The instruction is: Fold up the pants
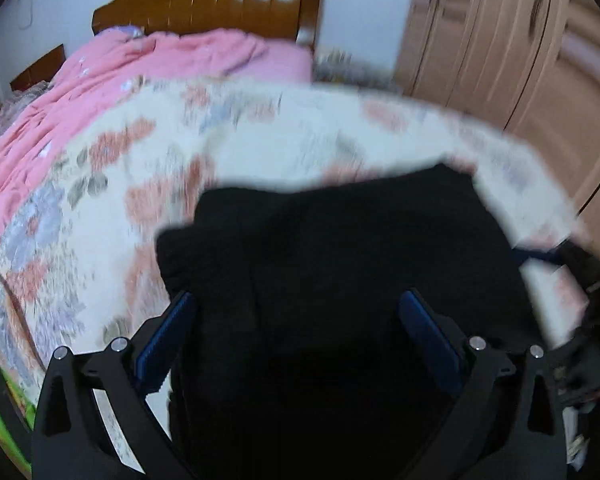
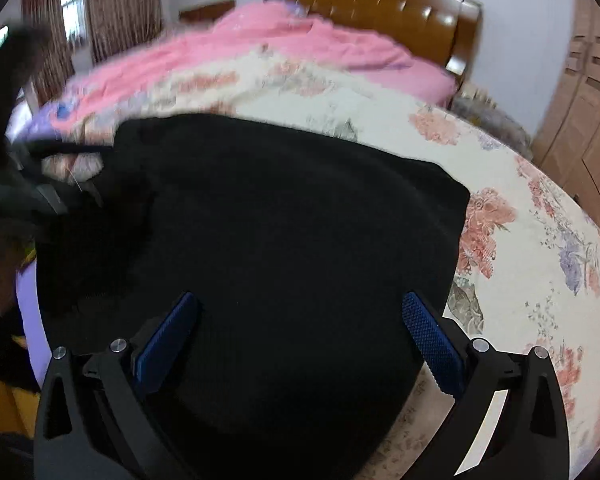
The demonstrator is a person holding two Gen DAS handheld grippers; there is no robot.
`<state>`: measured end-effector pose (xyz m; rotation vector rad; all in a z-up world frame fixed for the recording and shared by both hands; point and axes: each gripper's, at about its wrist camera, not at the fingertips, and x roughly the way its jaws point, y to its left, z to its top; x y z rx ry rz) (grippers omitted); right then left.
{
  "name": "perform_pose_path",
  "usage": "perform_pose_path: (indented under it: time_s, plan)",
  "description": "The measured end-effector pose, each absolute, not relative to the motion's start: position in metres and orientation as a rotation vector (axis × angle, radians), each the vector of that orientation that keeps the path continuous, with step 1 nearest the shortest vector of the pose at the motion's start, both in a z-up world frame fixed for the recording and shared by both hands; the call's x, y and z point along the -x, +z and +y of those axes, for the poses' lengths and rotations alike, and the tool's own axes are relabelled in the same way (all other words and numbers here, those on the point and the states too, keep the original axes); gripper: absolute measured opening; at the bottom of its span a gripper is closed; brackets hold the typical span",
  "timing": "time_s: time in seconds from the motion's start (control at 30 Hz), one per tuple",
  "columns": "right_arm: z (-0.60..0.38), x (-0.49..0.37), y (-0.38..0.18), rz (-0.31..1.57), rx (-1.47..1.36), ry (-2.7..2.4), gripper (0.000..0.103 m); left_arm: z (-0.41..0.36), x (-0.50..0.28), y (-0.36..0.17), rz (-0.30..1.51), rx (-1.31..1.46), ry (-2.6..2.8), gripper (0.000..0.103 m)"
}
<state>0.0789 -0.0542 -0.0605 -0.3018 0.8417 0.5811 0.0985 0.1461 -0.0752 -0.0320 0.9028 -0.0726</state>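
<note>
Black pants (image 1: 340,264) lie folded into a compact block on the floral bedspread (image 1: 148,184). In the left wrist view my left gripper (image 1: 298,304) is open above the near part of the pants, its blue pads wide apart with only cloth below them. In the right wrist view the same black pants (image 2: 284,216) fill the middle, and my right gripper (image 2: 300,304) is open over their near edge. Neither gripper holds any cloth. At the left of the right wrist view the other gripper (image 2: 40,196) shows as a dark blurred shape by the pants' left end.
A pink quilt (image 1: 112,80) is bunched at the head of the bed under a brown wooden headboard (image 1: 220,4). A light wood wardrobe (image 1: 520,60) stands to the right. Curtains (image 2: 116,4) hang at the far left. The bedspread's right edge (image 2: 560,240) curves down.
</note>
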Motion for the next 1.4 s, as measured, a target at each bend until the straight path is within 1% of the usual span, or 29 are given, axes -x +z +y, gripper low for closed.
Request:
perform_pose_path:
  time_s: [0.07,0.13,0.27,0.37,0.43,0.83,1.4]
  plan:
    - [-0.057,-0.085,-0.059,0.884,0.272,0.588,0.098,0.144,-0.098,-0.095,0.928,-0.003,-0.035,0.102]
    - [-0.055,-0.081,-0.048,0.887,0.291,0.577,0.098,0.148,-0.087,-0.09,0.913,0.017,-0.02,0.102]
    - [-0.059,-0.055,-0.029,0.825,0.317,0.622,0.098,0.151,-0.072,-0.084,0.893,-0.035,0.041,0.102]
    - [-0.054,-0.053,-0.049,0.864,0.349,0.639,0.098,0.157,-0.072,-0.092,0.914,-0.001,0.018,0.102]
    - [-0.066,-0.062,-0.062,0.904,0.214,0.678,0.099,0.161,-0.074,-0.098,0.912,0.038,0.01,0.102]
    - [-0.065,-0.055,-0.064,0.884,0.229,0.679,0.099,0.161,-0.072,-0.103,0.894,0.059,0.023,0.102]
    - [-0.075,-0.057,-0.071,0.871,0.17,0.7,0.099,0.166,-0.072,-0.108,0.873,0.106,-0.004,0.102]
